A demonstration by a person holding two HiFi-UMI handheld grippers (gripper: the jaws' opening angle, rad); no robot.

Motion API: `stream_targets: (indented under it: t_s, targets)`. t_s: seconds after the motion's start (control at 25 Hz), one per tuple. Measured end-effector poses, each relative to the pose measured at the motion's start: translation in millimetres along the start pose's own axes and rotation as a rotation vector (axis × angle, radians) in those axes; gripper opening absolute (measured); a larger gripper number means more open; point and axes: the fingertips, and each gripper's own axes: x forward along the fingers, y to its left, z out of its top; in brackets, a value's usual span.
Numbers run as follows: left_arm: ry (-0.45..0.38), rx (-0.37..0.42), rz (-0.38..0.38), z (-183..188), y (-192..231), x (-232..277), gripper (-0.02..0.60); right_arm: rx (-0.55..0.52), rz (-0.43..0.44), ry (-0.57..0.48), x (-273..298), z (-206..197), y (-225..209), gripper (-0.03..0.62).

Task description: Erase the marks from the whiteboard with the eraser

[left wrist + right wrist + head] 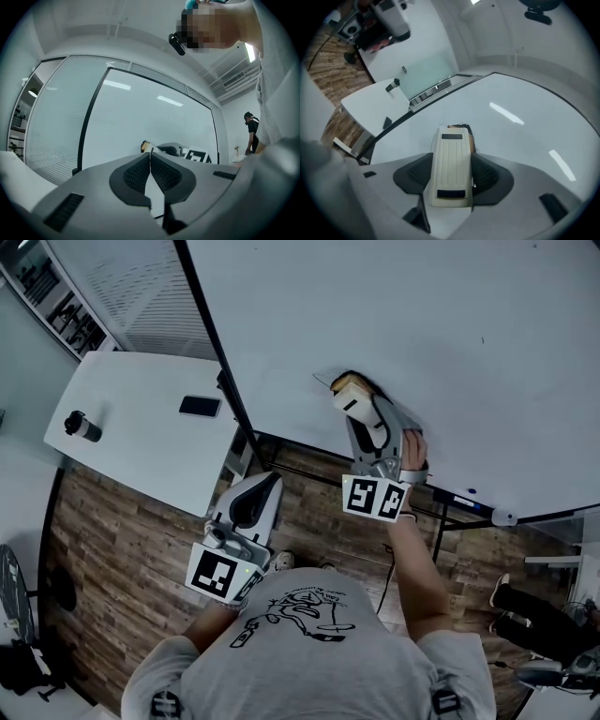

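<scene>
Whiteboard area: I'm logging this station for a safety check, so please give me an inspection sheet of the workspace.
Surface: whiteboard mostly clean; dark marks just past the eraser.
Job's things: eraser held against the board.
Clutter: phone and lidded cup on the white table.
Grippers: right gripper shut on the eraser; left gripper shut, empty, held low.
Cables: thin cable on the wooden floor under the board.
Surroundings: another person at the right edge; blinds behind.

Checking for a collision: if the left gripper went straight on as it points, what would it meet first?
Probably the whiteboard, close to the eraser held by the right gripper; depth is unclear.
</scene>
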Motion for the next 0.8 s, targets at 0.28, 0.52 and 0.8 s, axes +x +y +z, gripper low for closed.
stream_targets:
  t_s: [0.28, 0.52, 0.8]
  targets:
    - [-0.003, -0.003, 0.026, 0, 15, -2, 0.021, 0.068, -0.161, -0.034, -1, 26, -91, 0.258]
    - [-0.004, -0.011, 0.046, -1, 27, -8, 0.021, 0.045, -0.199, 0.017, 21, 16, -81, 0.256]
    - [0.011, -0.016, 0.062, -7, 41, -10, 0.021, 0.017, -0.156, 0.004, 36, 19, -47, 0.256]
